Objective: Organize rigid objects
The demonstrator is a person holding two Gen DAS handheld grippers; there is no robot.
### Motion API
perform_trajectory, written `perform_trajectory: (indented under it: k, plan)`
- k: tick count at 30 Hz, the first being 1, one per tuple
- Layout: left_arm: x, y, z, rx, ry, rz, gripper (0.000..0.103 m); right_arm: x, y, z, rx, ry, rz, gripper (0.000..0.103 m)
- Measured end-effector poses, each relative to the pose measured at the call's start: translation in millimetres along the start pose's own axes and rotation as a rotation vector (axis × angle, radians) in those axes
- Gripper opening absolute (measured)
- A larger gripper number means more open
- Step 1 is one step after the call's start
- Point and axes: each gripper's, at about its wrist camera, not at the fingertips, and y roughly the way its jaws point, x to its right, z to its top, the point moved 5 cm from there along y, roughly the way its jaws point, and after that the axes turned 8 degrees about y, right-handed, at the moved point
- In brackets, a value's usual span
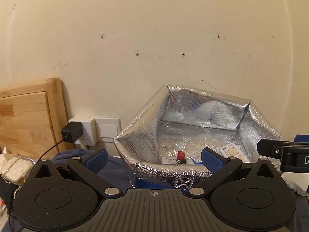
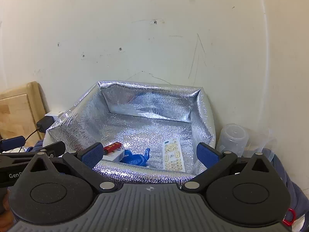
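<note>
- Nearest: your right gripper (image 2: 149, 153) stood with its blue pads wide apart and nothing between them, poised at the near rim of the foil-lined bin (image 2: 146, 174). Your left gripper (image 1: 154, 157) was likewise spread wide and empty, at the same rim and further to the left.
- Just beyond the rim, inside the bin: the white remote (image 2: 173, 153) lay flat on the foil floor, ahead of the right gripper and slightly toward its right pad. Its long axis ran roughly away from you, along the fingers' line, so the pads would have closed across its narrow width.
- Arm choice, as a judgement: the right gripper was the nearer to the remote. From the left wrist view the remote (image 1: 231, 150) sat far to the right, partly behind the right pad.
- Left of the remote: a crumpled blue bag (image 2: 136, 157), then a small white box (image 2: 114, 154) with a red cylinder (image 2: 112, 147) resting on it, its long axis slanting up to the right. These lay close to the right gripper's left pad and nearly centred for the left gripper.
- Farther: the rear half of the bin floor was bare foil.
- Farthest: a clear plastic cup (image 2: 234, 137) stood outside the bin to the right, against the wall (image 2: 154, 38).
</note>
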Motion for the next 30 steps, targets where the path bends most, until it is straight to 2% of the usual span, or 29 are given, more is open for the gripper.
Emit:
perform_trajectory:
  k: [30]
  plan:
    - [-1.5,-3.3,-0.4,-0.003,0.005,0.001,0.103,2.6,0.6,-2.4,-0.013,0.002,-0.003,0.103]
